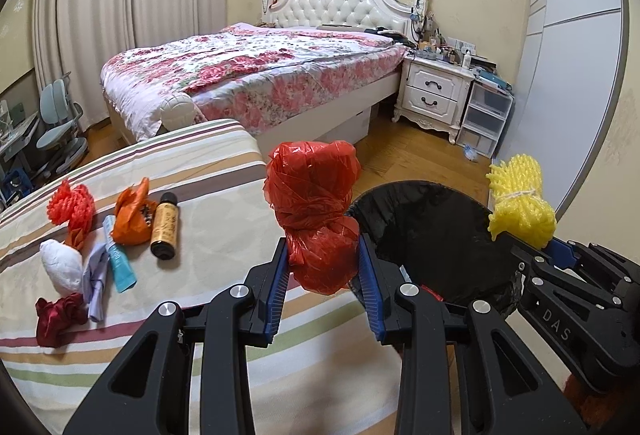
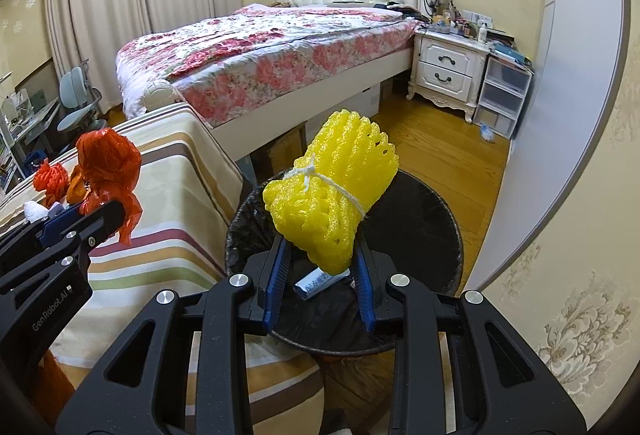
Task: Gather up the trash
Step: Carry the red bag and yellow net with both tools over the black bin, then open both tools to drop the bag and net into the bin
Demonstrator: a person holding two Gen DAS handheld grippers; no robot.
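Note:
My left gripper (image 1: 323, 255) is shut on a knotted red plastic bag (image 1: 314, 211), held above the edge of the striped table (image 1: 224, 227) beside the black-lined trash bin (image 1: 432, 231). My right gripper (image 2: 320, 255) is shut on a tied yellow foam net (image 2: 332, 191), held over the bin (image 2: 420, 235). A small white-blue wrapper (image 2: 320, 281) lies inside the bin. The yellow net also shows in the left wrist view (image 1: 520, 203), and the red bag shows in the right wrist view (image 2: 108, 163).
On the table lie a red foam net (image 1: 70, 203), an orange bag (image 1: 134, 215), a brown bottle (image 1: 165, 231), a teal tube (image 1: 118, 261), a white wad (image 1: 62, 265), a lilac wrapper (image 1: 96, 279) and a dark red cloth (image 1: 58, 317). A bed (image 1: 256, 75) and nightstand (image 1: 436, 91) stand beyond.

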